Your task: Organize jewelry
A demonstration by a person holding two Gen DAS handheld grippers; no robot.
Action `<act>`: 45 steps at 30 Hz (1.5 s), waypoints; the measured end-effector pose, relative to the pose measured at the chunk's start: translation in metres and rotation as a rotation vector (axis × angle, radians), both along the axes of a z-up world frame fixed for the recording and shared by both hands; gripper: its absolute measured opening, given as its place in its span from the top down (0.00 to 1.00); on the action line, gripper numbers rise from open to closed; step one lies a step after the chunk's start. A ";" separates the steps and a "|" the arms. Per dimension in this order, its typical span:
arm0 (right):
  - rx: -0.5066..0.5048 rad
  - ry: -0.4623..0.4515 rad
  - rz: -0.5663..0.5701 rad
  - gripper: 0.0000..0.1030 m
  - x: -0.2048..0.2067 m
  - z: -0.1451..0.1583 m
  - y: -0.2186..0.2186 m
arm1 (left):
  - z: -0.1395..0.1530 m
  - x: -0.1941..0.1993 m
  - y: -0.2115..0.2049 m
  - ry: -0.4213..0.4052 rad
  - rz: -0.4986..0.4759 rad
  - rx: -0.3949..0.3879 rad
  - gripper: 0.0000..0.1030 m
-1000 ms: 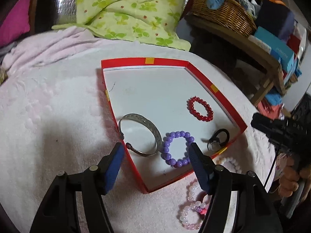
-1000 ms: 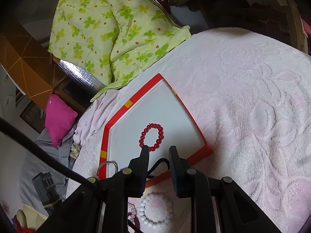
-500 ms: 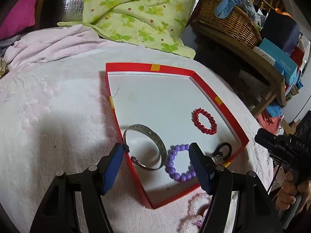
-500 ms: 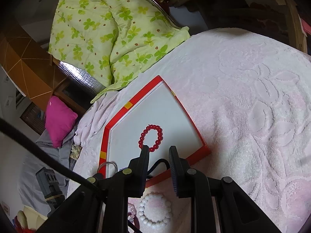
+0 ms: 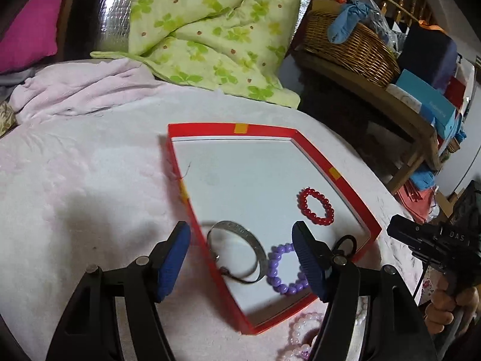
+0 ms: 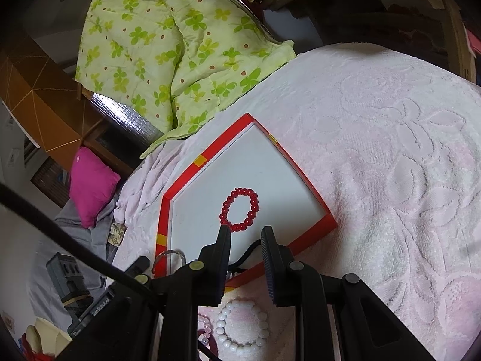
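A red-rimmed tray (image 5: pixel 210 128) with a white floor lies on the pale pink blanket. In it are a red bead bracelet (image 5: pixel 302 207), a silver bangle (image 5: pixel 255 240), a purple bead bracelet (image 5: pixel 275 270) and a black ring (image 5: pixel 345 240). My left gripper (image 5: pixel 239 225) hangs open above the tray's near-left rim, holding nothing. My right gripper (image 6: pixel 245 229) hovers over the tray's near edge (image 6: pixel 300 243) just short of the red bracelet (image 6: pixel 224 210); its jaws stand a narrow gap apart with nothing between them. A white bead bracelet (image 6: pixel 222 328) and a pink one (image 5: pixel 303 331) lie outside the tray.
A green clover quilt (image 5: pixel 210 30) is bunched behind the tray. A wicker basket (image 5: pixel 345 45) and boxes sit on a wooden shelf at the right. A magenta pillow (image 6: pixel 90 186) lies far left. A hand (image 5: pixel 445 307) holds the right gripper's handle.
In the left wrist view the tray and its jewelry have slid lower and toward the fingers, and the loose pink beads have nearly left the picture. The right wrist view is unchanged.
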State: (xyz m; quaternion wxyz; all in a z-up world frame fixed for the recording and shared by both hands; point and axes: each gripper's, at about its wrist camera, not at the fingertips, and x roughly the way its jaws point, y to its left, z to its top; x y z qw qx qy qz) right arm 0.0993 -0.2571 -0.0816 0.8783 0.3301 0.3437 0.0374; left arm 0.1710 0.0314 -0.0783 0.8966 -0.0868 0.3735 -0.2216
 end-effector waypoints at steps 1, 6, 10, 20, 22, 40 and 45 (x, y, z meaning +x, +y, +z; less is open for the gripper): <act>-0.001 0.001 0.001 0.78 0.000 0.000 0.000 | -0.001 -0.001 0.000 0.013 -0.003 -0.003 0.32; 0.000 0.005 -0.014 0.78 0.001 0.000 -0.003 | -0.008 -0.016 -0.009 0.050 -0.029 0.045 0.31; -0.038 0.011 -0.057 0.78 -0.002 0.000 -0.010 | -0.013 -0.028 -0.014 0.080 -0.041 0.068 0.29; 0.126 0.057 -0.068 0.76 0.029 -0.034 -0.029 | -0.015 -0.028 -0.007 0.099 -0.021 0.071 0.29; 0.212 0.071 0.040 0.76 0.038 -0.042 -0.011 | -0.016 -0.026 -0.005 0.111 -0.015 0.078 0.29; 0.085 0.058 -0.161 0.76 -0.011 -0.018 -0.051 | -0.014 -0.038 0.009 0.096 0.027 0.076 0.29; 0.092 0.057 -0.142 0.76 -0.007 -0.017 -0.041 | 0.002 -0.024 0.025 0.043 0.088 0.038 0.29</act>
